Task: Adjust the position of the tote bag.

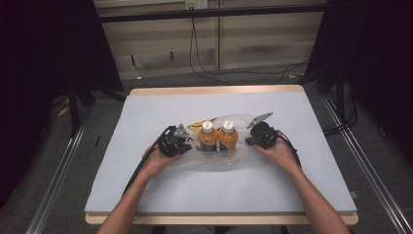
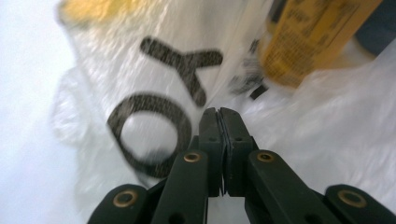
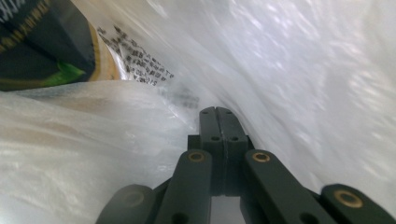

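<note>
Two orange bottles (image 1: 218, 137) with white caps stand upright, touching side by side, at frame centre of the high view, inside a clear plastic bag (image 1: 214, 161) spread on the grey tabletop (image 1: 146, 185). Something yellow (image 1: 196, 125) lies just behind the bottles, upper left of them, too small to tell.

Left claw (image 1: 187, 142) sits at the bag's left edge, just beside the left bottle. In the left gripper view its jaws are pressed together (image 2: 220, 113), bag film against the tips; pinched or not, cannot tell for sure, looks gripped. Black printed letters on the film upper left, orange bottle (image 2: 308, 37) upper right.

Right claw (image 1: 249, 140) at the bag's right edge, beside the right bottle. Right gripper view: jaws closed (image 3: 216, 111), film bunched around them, bottle label (image 3: 42, 42) upper left.
</note>
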A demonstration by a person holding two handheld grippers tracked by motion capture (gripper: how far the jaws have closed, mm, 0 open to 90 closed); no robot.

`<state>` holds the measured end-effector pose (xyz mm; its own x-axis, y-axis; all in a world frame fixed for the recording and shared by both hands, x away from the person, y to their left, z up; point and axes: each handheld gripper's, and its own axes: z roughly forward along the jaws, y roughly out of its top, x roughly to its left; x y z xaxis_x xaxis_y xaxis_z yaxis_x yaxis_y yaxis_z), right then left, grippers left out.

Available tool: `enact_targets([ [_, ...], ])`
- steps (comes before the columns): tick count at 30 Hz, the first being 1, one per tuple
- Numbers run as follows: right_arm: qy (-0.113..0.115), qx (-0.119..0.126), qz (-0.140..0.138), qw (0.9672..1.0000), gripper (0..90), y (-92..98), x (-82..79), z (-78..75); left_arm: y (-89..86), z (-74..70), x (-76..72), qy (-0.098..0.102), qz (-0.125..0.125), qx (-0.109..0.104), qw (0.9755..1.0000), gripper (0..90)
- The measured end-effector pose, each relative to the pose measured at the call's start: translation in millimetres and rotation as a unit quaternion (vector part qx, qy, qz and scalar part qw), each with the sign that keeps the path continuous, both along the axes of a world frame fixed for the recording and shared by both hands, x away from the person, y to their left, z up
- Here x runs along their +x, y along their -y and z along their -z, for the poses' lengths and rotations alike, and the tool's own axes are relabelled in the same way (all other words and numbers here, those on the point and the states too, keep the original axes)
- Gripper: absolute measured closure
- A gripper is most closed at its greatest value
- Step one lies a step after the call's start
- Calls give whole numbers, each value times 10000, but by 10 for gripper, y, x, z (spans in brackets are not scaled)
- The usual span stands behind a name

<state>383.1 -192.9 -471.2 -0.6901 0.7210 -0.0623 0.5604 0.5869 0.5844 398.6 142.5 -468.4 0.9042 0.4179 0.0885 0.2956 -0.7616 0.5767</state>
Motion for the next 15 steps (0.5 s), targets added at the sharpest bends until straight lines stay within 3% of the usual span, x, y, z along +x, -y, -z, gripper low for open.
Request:
enact_targets([
  [2, -69, -54, -42, 10000, 900, 26, 2, -13, -43, -21, 8, -52, 48, 120, 9999, 900],
  [5, -273, -138, -97, 9995, 900, 87, -1, -40, -68, -31, -15, 74, 74, 327, 9994, 900],
  [9, -254, -352, -140, 9990, 900, 133, -11, -55, -51, -54, -40, 352, 114, 803, 9961, 900],
  [13, -286, -614, -86, 9977, 900, 151, -33, -78, -172, -50, 2, 207, -22, 645, 9977, 900],
  [15, -369, -649, -4, 9972, 900, 188, -60, -86, -242, -46, 16, 70, -91, 466, 9988, 900],
])
